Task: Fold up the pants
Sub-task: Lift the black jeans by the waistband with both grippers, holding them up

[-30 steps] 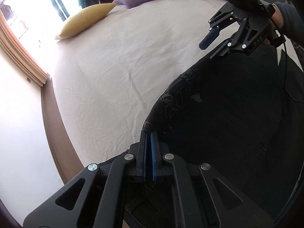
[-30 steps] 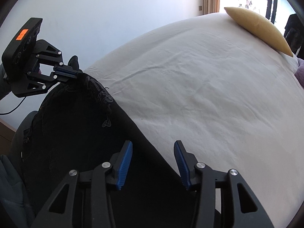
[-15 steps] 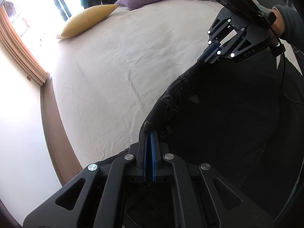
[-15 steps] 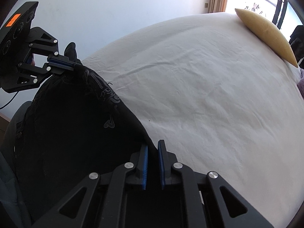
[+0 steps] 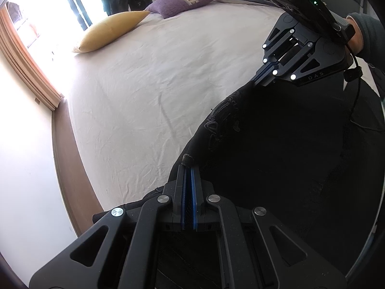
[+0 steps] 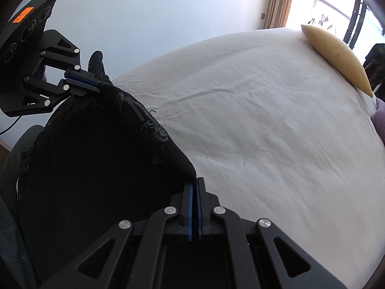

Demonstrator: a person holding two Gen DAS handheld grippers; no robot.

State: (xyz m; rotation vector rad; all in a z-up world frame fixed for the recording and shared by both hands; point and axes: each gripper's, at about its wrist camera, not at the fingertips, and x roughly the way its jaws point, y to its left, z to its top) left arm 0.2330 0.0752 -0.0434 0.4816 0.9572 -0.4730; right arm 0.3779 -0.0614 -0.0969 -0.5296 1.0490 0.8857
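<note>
Black pants with a pale printed waistband hang stretched between my two grippers above the near edge of the bed. My left gripper is shut on one end of the waistband; it also shows in the right wrist view. My right gripper is shut on the other end; it also shows in the left wrist view. The pants drop out of sight below both grippers.
A bed with a wrinkled white sheet spreads ahead. A yellow pillow and a purple pillow lie at its far side, near a bright window with curtains. A wall stands beside the bed.
My right gripper has closed from open onto the waistband end. Both grippers have lifted, and the waistband now stretches tauter between them.
</note>
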